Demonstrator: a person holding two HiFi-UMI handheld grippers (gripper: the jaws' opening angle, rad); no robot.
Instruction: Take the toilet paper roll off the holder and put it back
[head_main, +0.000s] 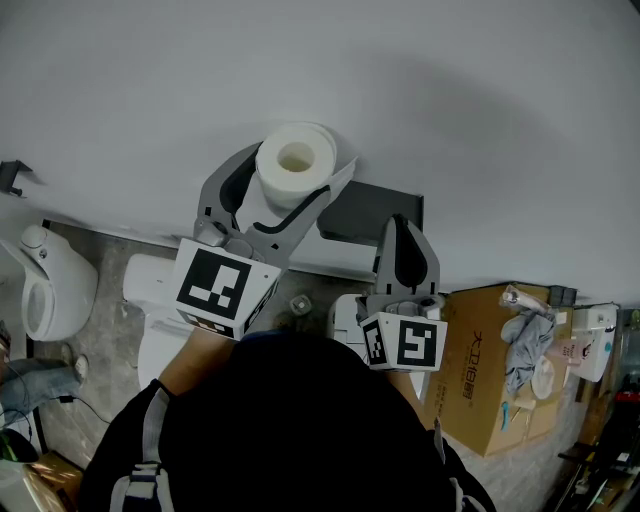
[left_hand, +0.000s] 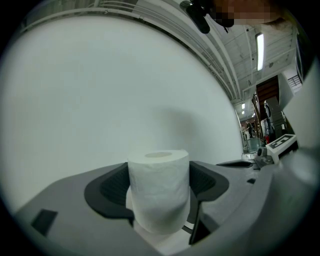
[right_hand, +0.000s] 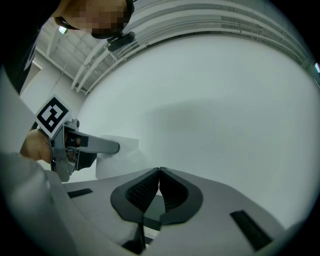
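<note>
A white toilet paper roll (head_main: 296, 160) stands on end between the jaws of my left gripper (head_main: 295, 172), close to the white wall. In the left gripper view the roll (left_hand: 159, 192) fills the gap, with both dark pads (left_hand: 112, 187) against its sides; the left gripper (left_hand: 159, 186) is shut on it. A dark grey holder (head_main: 362, 205) juts from the wall just right of the roll. My right gripper (head_main: 400, 232) reaches to the holder's right end, its jaws shut with nothing between them (right_hand: 159, 173). The right gripper view shows the left gripper (right_hand: 75, 147) and the roll (right_hand: 120, 152) at its left.
The white wall (head_main: 470, 100) fills the top of the head view. Below it, a white toilet (head_main: 45, 285) stands at the left and another white fixture (head_main: 150, 300) beside it. A cardboard box (head_main: 480, 375) with a rag and small items sits at the right.
</note>
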